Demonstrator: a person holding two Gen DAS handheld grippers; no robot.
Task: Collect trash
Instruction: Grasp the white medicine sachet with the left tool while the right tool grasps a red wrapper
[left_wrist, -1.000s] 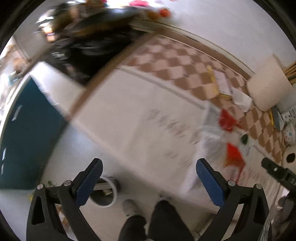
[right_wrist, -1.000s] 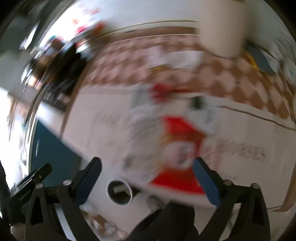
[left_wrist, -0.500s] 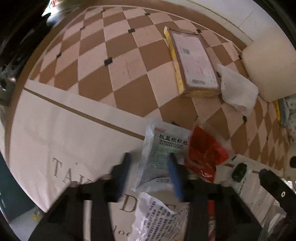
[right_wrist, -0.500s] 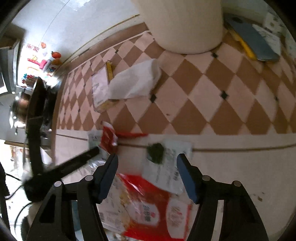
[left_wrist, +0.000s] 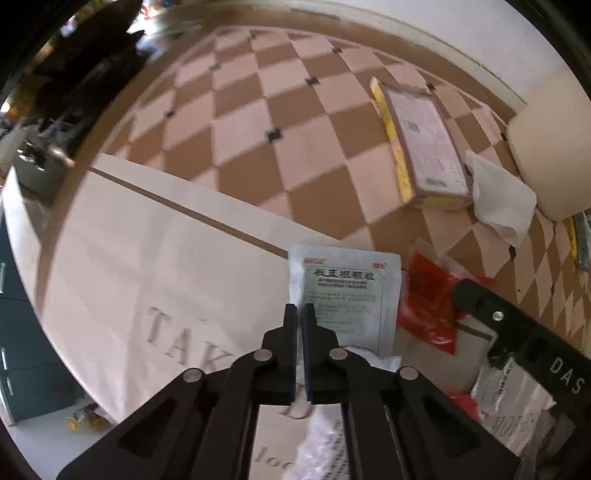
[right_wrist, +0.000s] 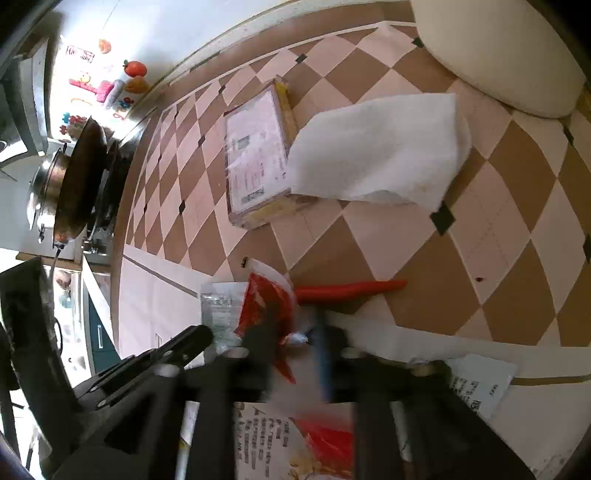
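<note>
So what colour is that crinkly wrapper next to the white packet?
Red. The wrapper shows best in the left wrist view, beside the white packet.

Left of the white sachet (left_wrist: 345, 295) the pale cloth (left_wrist: 155, 266) lies bare, and the checked cloth (left_wrist: 258, 122) beyond is open up to the parcel (left_wrist: 424, 140). On the right it is crowded: red wrapper (left_wrist: 428, 295), tissue (left_wrist: 498, 199), cream tub (left_wrist: 550, 155), and the right claw (right_wrist: 295, 332) reaching in close beside the wrapper.

On the desk (left_wrist: 147, 258), a sachet (left_wrist: 347, 291) is lying left of a wrapper (left_wrist: 428, 295); behind them, a tissue (left_wrist: 498, 199) is overlapping a parcel (left_wrist: 424, 140).
</note>
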